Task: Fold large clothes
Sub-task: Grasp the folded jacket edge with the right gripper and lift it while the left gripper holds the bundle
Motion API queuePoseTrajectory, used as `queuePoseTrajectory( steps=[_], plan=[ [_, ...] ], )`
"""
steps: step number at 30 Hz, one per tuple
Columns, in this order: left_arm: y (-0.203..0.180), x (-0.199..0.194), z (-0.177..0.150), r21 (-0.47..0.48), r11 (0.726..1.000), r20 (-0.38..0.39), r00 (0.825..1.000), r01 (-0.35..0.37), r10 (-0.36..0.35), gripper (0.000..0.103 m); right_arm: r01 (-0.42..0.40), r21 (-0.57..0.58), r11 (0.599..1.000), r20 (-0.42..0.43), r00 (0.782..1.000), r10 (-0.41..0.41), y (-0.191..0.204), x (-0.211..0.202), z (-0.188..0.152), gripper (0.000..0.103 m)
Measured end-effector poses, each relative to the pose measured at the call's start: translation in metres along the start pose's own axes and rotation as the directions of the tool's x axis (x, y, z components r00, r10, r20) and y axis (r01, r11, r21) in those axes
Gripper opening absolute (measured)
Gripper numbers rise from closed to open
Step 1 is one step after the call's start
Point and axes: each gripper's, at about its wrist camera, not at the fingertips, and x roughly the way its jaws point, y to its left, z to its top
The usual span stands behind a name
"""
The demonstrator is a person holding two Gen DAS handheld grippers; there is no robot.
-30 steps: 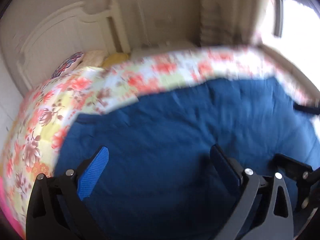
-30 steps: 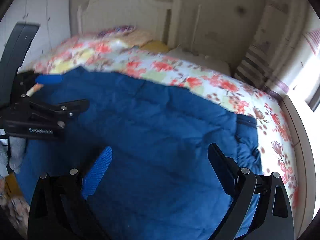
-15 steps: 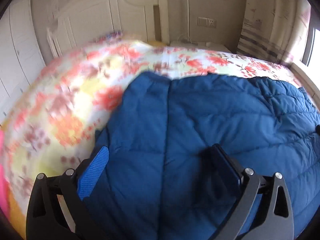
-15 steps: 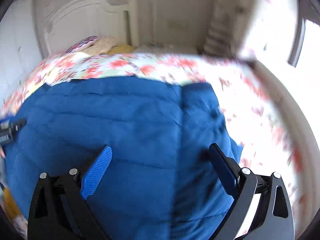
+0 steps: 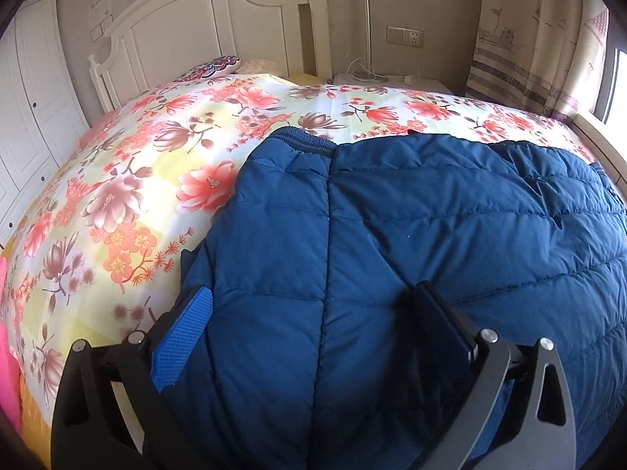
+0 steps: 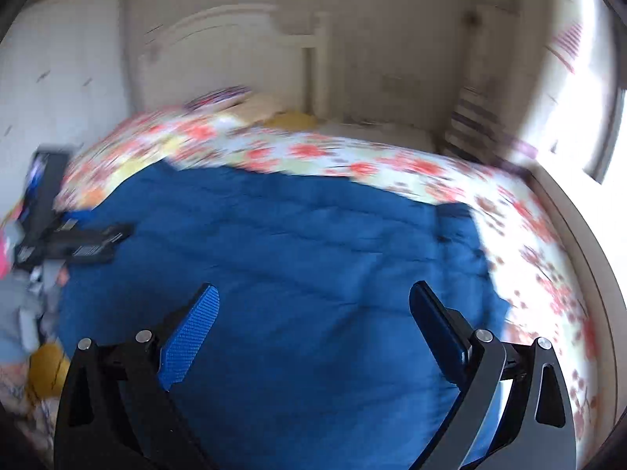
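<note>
The blue padded jacket [image 5: 392, 215] lies spread over the flowered bedspread [image 5: 129, 180] on the bed, seemingly folded in at the sides, with more folding likely left. The left gripper [image 5: 313, 321] is wide open, empty, low over the jacket's left part. The right gripper [image 6: 313, 317] hangs wide open above its right half.

Blurred view: the right tongs [image 6: 313, 309], blue-padded and spread wide, hang above a quilted navy-blue padded jacket [image 6: 298, 258] spread across the floral-sheeted bed [image 6: 392, 164].
</note>
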Motion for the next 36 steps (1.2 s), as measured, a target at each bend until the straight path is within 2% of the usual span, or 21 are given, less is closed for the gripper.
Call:
queuePoseTrajectory(
  steps=[2, 4, 7, 9, 11, 13, 14, 16, 20, 22, 26, 29, 31, 34, 36],
  plan=[
    [-0.001, -0.001, -0.001, -0.004, 1.0, 0.001, 1.0, 0.005, -0.005, 0.101, -0.001, -0.039, 0.999, -0.067, 0.998, -0.001, 0.019, 0.028, -0.008, 0.095],
    [-0.002, -0.002, -0.001, -0.007, 1.0, 0.004, 1.0, 0.008, -0.008, 0.101, 0.017, -0.028, 0.999, -0.042, 0.999, -0.018, 0.021, 0.033, -0.013, 0.097],
    [-0.002, -0.002, -0.001, -0.006, 1.0, 0.003, 1.0, 0.008, -0.008, 0.101, -0.014, -0.016, 1.0, -0.066, 0.998, 0.013, 0.011, 0.029, -0.011, 0.096],
    [-0.002, -0.002, -0.002, -0.005, 1.0, 0.002, 1.0, 0.006, -0.006, 0.101, 0.057, 0.0, 0.998, -0.037, 0.998, -0.057, -0.007, 0.014, -0.011, 0.096],
    [-0.002, -0.002, -0.001, -0.006, 1.0, 0.003, 1.0, 0.007, -0.007, 0.101, 0.108, 0.075, 0.991, -0.019, 0.994, -0.107, -0.034, 0.002, -0.014, 0.096],
    [-0.003, -0.002, -0.002, -0.005, 1.0, 0.002, 1.0, 0.005, -0.005, 0.101, 0.17, 0.143, 0.975, -0.056, 0.985, -0.164, -0.067, 0.002, -0.027, 0.096],
    [-0.003, -0.002, -0.001, -0.004, 1.0, 0.002, 1.0, 0.004, -0.004, 0.101, 0.173, 0.185, 0.967, -0.079, 0.984, -0.161, -0.085, 0.006, -0.038, 0.096],
    [-0.002, -0.002, -0.001, -0.006, 1.0, 0.002, 1.0, 0.008, -0.008, 0.101, 0.06, 0.33, 0.942, -0.06, 0.997, -0.043, -0.112, 0.003, -0.061, 0.096],
    [-0.003, -0.001, -0.002, -0.009, 1.0, -0.002, 1.0, 0.011, -0.011, 0.101, 0.077, 0.388, 0.918, -0.024, 0.997, -0.073, -0.121, -0.023, -0.08, 0.096],
    [-0.003, -0.001, -0.002, -0.01, 1.0, -0.002, 1.0, 0.012, -0.012, 0.101, 0.041, 0.468, 0.883, 0.018, 0.998, -0.056, -0.132, -0.044, -0.095, 0.096],
    [-0.003, -0.001, -0.002, -0.013, 1.0, -0.001, 1.0, 0.016, -0.016, 0.101, -0.056, 0.652, 0.756, 0.138, 0.989, -0.045, -0.156, -0.1, -0.152, 0.096],
    [-0.003, -0.001, -0.001, -0.013, 1.0, -0.001, 1.0, 0.016, -0.016, 0.101, -0.166, 0.723, 0.671, 0.197, 0.98, 0.031, -0.164, -0.117, -0.187, 0.087],
    [-0.003, -0.001, -0.002, -0.015, 1.0, -0.001, 1.0, 0.019, -0.019, 0.101, -0.2, 0.744, 0.638, 0.199, 0.977, 0.075, -0.161, -0.114, -0.197, 0.085],
    [-0.003, -0.001, -0.002, -0.018, 1.0, -0.001, 1.0, 0.023, -0.023, 0.101, -0.258, 0.762, 0.593, 0.201, 0.966, 0.162, -0.15, -0.093, -0.198, 0.075],
    [-0.003, -0.001, -0.002, -0.018, 1.0, 0.0, 1.0, 0.025, -0.025, 0.101, -0.282, 0.755, 0.591, 0.193, 0.958, 0.211, -0.138, -0.081, -0.191, 0.073]
  ],
)
